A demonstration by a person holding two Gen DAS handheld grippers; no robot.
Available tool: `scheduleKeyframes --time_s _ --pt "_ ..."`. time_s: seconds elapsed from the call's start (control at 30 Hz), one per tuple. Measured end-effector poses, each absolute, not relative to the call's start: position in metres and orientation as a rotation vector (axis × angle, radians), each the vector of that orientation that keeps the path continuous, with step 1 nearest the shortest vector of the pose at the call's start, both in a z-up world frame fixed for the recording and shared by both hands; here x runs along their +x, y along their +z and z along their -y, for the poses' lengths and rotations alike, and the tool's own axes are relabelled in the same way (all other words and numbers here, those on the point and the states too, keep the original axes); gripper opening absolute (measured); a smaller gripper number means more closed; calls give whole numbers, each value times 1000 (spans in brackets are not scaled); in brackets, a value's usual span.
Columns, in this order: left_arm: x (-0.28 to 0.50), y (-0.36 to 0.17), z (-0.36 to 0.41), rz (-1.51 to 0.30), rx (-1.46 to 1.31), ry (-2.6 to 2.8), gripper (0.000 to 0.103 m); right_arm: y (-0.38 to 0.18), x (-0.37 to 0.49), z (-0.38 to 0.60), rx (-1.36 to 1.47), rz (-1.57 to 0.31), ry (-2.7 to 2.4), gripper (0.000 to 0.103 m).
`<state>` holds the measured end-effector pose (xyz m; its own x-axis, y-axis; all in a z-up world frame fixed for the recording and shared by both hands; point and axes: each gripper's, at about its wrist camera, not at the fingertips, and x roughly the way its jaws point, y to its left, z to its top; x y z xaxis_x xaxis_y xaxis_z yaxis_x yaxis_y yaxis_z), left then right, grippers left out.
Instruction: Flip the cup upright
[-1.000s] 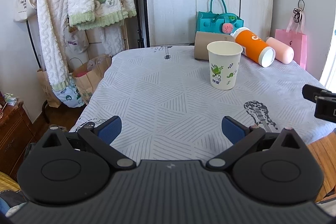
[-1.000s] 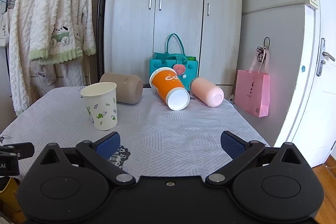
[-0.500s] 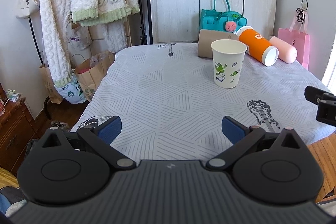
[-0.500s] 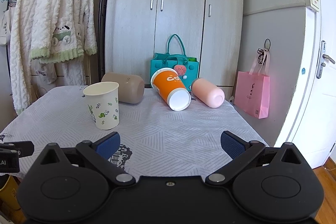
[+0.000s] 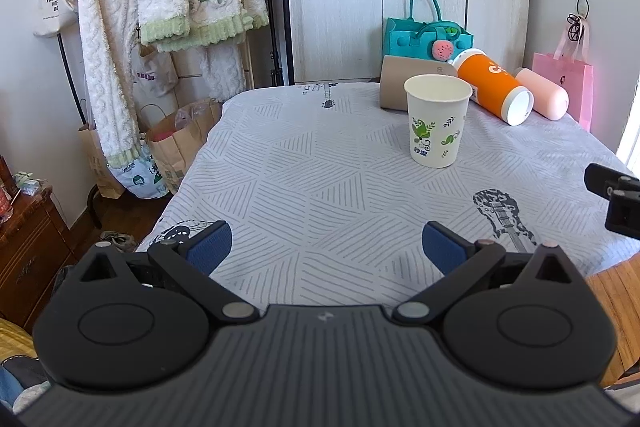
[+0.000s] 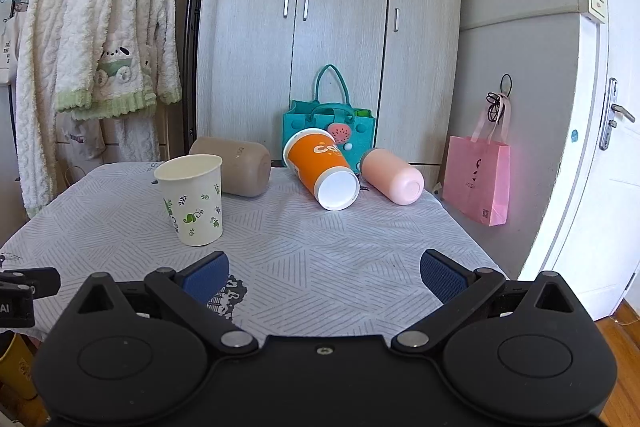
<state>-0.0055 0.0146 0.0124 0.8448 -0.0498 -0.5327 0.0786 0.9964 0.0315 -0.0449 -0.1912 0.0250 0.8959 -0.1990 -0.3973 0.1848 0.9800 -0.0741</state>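
Note:
A white paper cup with green leaf prints [image 5: 437, 121] [image 6: 193, 199] stands upright, mouth up, on the patterned tablecloth [image 5: 320, 187]. Behind it three cups lie on their sides: a brown one [image 5: 400, 87] [image 6: 239, 165], an orange one [image 5: 494, 91] [image 6: 322, 167] and a pink one [image 5: 543, 99] [image 6: 392, 175]. My left gripper [image 5: 326, 251] is open and empty above the near table edge. My right gripper [image 6: 325, 273] is open and empty, also at the near edge. Its tip shows at the right of the left wrist view [image 5: 614, 195].
A teal bag [image 6: 330, 127] stands at the table's far edge before a wardrobe [image 6: 332, 27]. A pink paper bag [image 6: 478, 179] hangs right, near a door. Fleece robes [image 5: 160, 7] hang on a rack left, paper bags [image 5: 176, 143] below. A wooden cabinet [image 5: 28, 239] stands near left.
Both grippers have pulled back slightly and stay open. The cups have not moved.

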Motion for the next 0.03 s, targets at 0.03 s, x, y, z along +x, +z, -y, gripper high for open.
scheduleKeyframes --time_s 0.03 --pt "-6 12 -15 -561 52 -69 103 25 -45 191 -35 -415 -199 103"
